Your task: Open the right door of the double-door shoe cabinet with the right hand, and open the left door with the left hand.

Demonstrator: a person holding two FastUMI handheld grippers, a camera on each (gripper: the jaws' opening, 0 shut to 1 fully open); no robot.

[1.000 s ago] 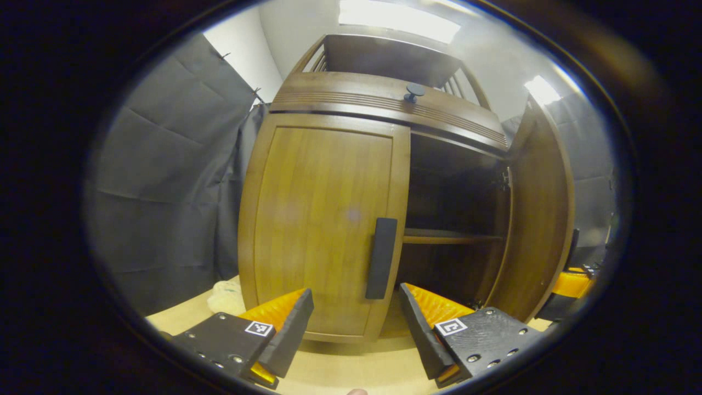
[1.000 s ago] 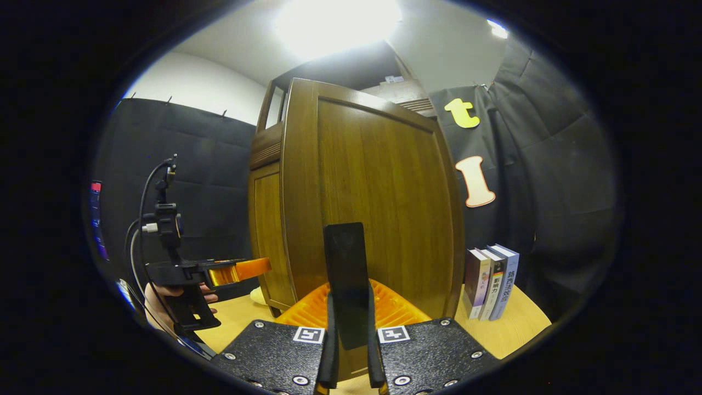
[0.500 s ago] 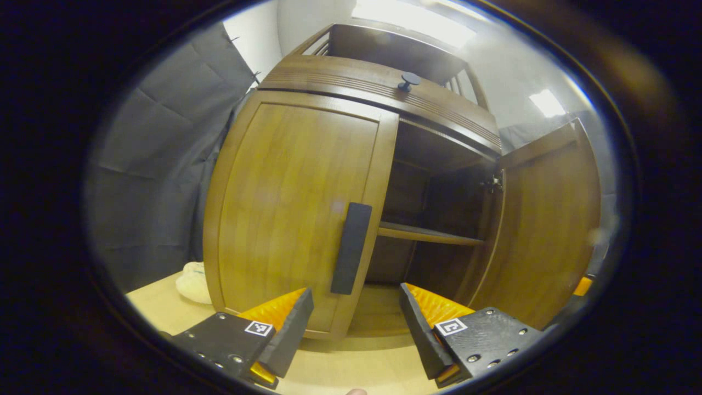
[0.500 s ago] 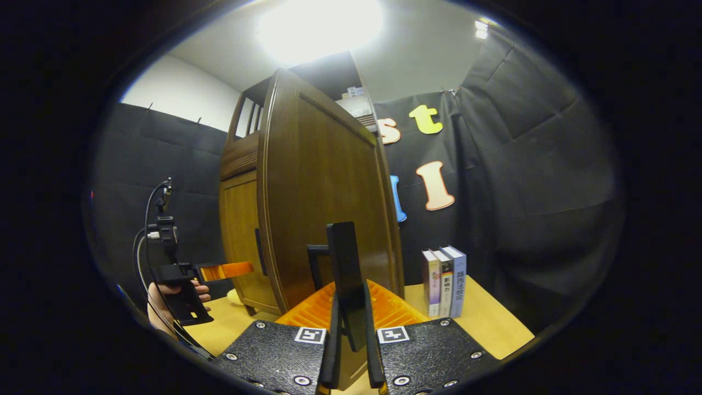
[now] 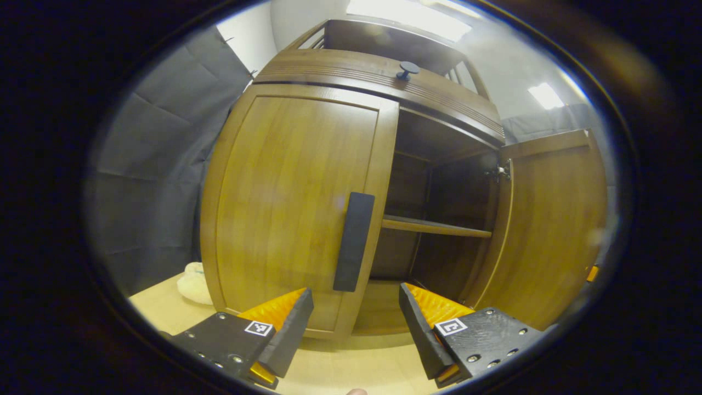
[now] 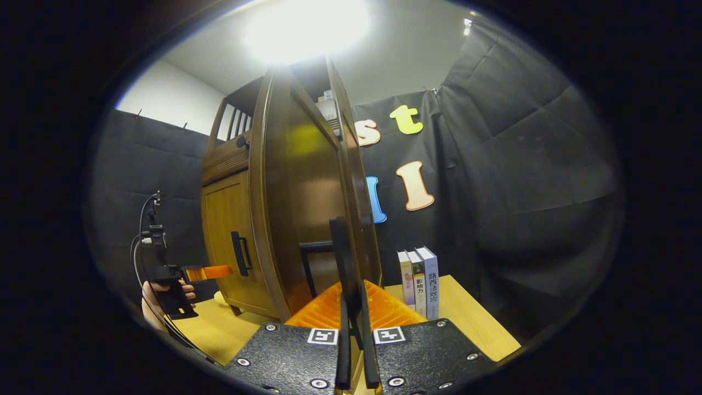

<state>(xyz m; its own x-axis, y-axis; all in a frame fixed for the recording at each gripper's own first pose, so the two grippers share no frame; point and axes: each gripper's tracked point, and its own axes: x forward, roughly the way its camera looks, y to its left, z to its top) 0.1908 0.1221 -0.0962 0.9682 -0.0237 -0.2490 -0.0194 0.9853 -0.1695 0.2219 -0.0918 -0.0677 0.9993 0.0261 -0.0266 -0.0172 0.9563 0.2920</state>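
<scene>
A brown wooden shoe cabinet (image 5: 378,77) stands on a light table. Its left door (image 5: 290,203) is closed, with a black bar handle (image 5: 354,241) on its inner edge. My left gripper (image 5: 355,323) hangs open just below and in front of that handle, not touching it. The right door (image 5: 554,225) is swung wide open, showing a dark inside with one shelf (image 5: 436,226). In the right gripper view my right gripper (image 6: 352,334) is shut on the right door's handle (image 6: 343,263), and the right door (image 6: 307,192) stands nearly edge-on. The left gripper (image 6: 211,271) shows far off, held by a hand (image 6: 159,299).
Three upright books (image 6: 419,280) stand on the table (image 6: 466,318) to the right of the open door. A pale cloth lump (image 5: 192,277) lies by the cabinet's left foot. A black round knob (image 5: 407,68) sits on the cabinet's upper front.
The right door has swung further open with my right gripper on its handle. My left gripper has come closer to the left door's handle and stays open.
</scene>
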